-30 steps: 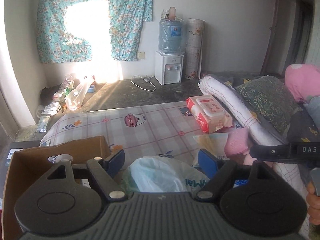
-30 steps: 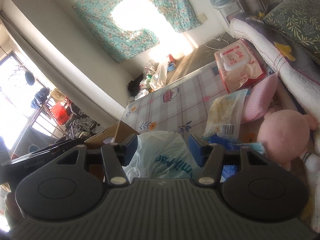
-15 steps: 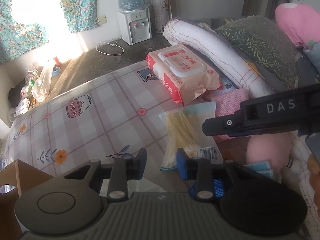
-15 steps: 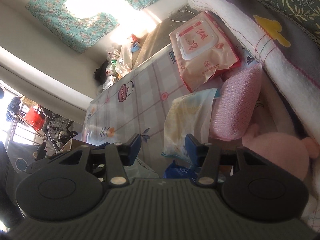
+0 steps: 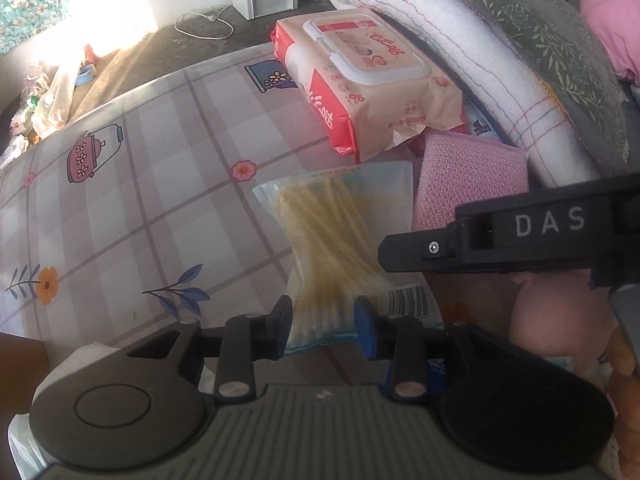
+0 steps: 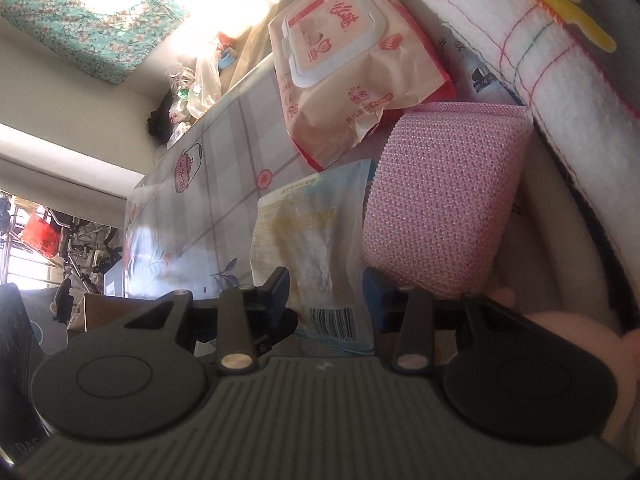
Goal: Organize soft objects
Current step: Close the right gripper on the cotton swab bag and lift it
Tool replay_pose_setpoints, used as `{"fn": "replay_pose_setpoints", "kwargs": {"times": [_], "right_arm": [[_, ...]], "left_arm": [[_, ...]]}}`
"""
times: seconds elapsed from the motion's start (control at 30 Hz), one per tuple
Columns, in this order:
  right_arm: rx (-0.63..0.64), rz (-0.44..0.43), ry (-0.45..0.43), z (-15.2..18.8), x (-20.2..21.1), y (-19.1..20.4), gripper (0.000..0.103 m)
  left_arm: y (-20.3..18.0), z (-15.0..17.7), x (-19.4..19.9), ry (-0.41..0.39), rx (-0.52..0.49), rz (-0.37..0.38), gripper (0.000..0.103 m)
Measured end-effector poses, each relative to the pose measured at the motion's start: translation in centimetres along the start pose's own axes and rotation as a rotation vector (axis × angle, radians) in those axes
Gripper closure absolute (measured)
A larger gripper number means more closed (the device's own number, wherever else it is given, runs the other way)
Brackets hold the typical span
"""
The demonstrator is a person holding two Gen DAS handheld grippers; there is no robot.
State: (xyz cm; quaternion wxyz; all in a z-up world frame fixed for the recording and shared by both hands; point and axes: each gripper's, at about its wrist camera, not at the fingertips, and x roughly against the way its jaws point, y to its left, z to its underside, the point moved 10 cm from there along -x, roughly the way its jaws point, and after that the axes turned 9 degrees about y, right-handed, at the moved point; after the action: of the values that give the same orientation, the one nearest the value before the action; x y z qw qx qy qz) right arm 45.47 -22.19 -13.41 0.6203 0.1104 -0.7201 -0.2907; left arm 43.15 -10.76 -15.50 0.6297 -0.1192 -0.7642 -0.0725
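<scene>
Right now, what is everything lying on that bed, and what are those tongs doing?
cotton swab packet: one, clear with yellow sticks, on checked sheet.
wet wipes pack: one, red and cream, behind the packet.
pink sponge: one, beside the packet.
rolled blanket: one, white, behind the sponge.
pink plush: one, partly hidden.
left tongs: jaws just reopened slightly, pinching the packet.
right tongs: closing around the packet's other side.

a red-and-cream wipes pack, a pink knitted sponge, and a grey-checked flowered sheet.
</scene>
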Motion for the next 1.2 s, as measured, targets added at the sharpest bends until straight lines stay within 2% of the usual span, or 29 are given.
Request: {"fn": "replay_pose_setpoints", "kwargs": {"times": [0.07, 0.1, 0.2, 0.33, 0.43, 0.5, 0.53, 0.77, 1.0, 1.2], "right_arm": [[-0.007, -0.010, 0.010, -0.2, -0.7, 0.1, 0.063], [-0.009, -0.016, 0.014, -0.3, -1.0, 0.2, 0.063], [-0.015, -0.029, 0.023, -0.3, -1.7, 0.4, 0.063], [-0.017, -0.038, 0.027, -0.3, -2.3, 0.4, 0.063], [-0.025, -0.051, 0.027, -0.3, -2.7, 0.5, 0.064], [-0.027, -0.059, 0.027, -0.3, -2.7, 0.5, 0.066], [-0.030, -0.065, 0.026, -0.3, -2.7, 0.4, 0.066], [-0.045, -0.088, 0.008, -0.2, -2.5, -0.2, 0.084], [-0.035, -0.123, -0.014, 0.4, -0.7, 0.8, 0.087], [-0.006, -0.150, -0.055, 1.1, 2.5, 3.1, 0.088]], "left_arm": [[0.2, 0.0, -0.1, 0.004, 0.011, 0.006, 0.062], [0.3, 0.0, -0.2, 0.005, 0.014, 0.007, 0.056], [0.8, -0.5, -0.6, 0.012, 0.028, -0.002, 0.045], [1.4, -0.8, -1.3, 0.033, 0.074, 0.042, 0.041], [1.5, -1.0, -1.6, 0.047, 0.102, 0.090, 0.045], [1.4, -1.1, -1.7, 0.054, 0.122, 0.126, 0.053], [1.5, -1.2, -1.8, 0.058, 0.135, 0.130, 0.053], [0.9, -1.0, -1.0, 0.034, 0.133, 0.088, 0.065], [0.5, -0.4, 2.1, -0.022, 0.112, 0.080, 0.068], [0.7, 1.1, 6.6, -0.094, 0.106, 0.080, 0.070]]}}
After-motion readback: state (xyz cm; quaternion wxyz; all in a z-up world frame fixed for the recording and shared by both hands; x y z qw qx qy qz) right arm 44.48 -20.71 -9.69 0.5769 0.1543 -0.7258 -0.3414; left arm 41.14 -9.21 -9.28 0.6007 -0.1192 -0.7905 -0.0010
